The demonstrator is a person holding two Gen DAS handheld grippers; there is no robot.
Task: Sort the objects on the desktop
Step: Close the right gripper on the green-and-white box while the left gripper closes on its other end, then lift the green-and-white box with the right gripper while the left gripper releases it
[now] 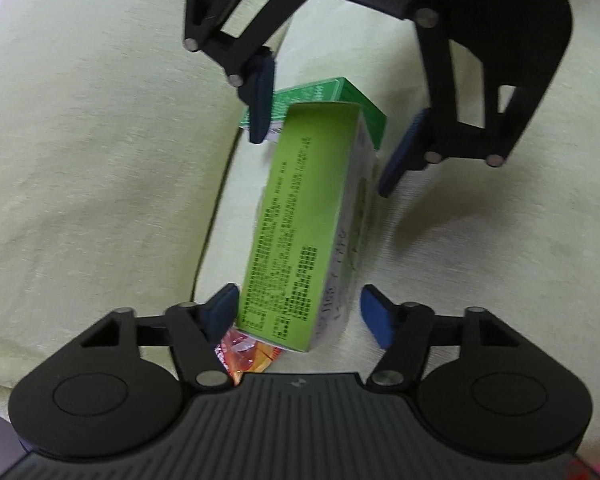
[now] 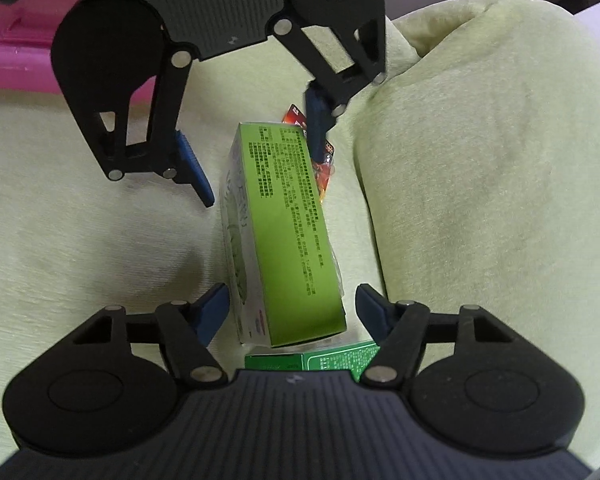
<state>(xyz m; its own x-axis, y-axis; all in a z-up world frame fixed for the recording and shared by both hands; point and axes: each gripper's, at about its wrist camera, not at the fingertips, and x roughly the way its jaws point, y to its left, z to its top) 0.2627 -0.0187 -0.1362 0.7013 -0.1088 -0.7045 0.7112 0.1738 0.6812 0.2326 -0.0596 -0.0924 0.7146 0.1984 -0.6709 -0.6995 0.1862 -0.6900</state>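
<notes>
I have the long lime-green box (image 1: 300, 232) as my landmark: it lies lengthwise on the pale yellow-green cloth (image 1: 80, 160), printed side up, running from one gripper to the other. My left gripper (image 1: 298, 318) sits at one end of it with the jaws spread wide, one blue pad just beside the box's corner, the other apart from it, nothing clamped. My right gripper (image 2: 292, 312) faces it from the opposite end, also spread wide, both pads standing off the box's sides with gaps visible. In the left wrist view the right gripper hangs above the far end of the box; in the right wrist view the left one does the same.

A darker green box (image 1: 340, 100) lies crosswise under the box's end by the right gripper, touching it. A red-orange wrapper (image 1: 246, 354) pokes out from under the end nearest the left gripper. Beyond that end, past the left gripper, a pink plastic bin (image 2: 16, 44) shows at the edge of the cloth. Beside the box, a thick fold (image 2: 480, 160) of the cloth rises.
</notes>
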